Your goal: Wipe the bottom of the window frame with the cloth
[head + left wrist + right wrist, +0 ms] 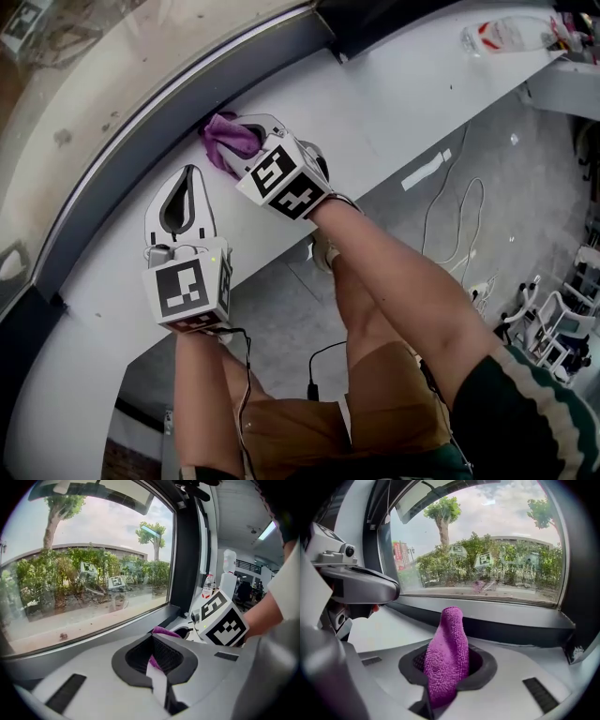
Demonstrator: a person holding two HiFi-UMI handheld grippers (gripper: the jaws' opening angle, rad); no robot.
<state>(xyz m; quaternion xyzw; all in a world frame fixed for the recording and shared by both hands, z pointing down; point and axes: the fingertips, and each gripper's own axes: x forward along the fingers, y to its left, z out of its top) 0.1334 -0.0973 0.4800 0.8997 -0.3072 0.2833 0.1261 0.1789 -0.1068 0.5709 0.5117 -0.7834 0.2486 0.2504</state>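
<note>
The cloth (230,141) is presenting as a soft, light purple microfibre piece. It is bunching into a limp plume rather than holding any shape, so it should conform readily to the window frame (131,155) but could drag or pull loose if gripped too near one end. The better hold appears to be at the gathered middle, leaving a loose pad ahead of the jaws, and that is roughly how it is being carried. The right gripper (265,129) is clamping the cloth firmly between its jaws. In the right gripper view the fabric (447,653) is standing up out of the jaws and pointing towards the grey bottom rail (511,618). In the head view the free end is lying at the far edge of the desk (375,103), against or just short of the dark rail; actual contact cannot be confirmed. The left gripper (185,187) is resting on the desk just beside the right one, nearer the desk's left end. Its jaws are meeting at the tips with nothing between them, and the purple showing through their hollow in its own view is the cloth beyond. A bottle (506,36) is lying well apart, towards the far right corner.
</note>
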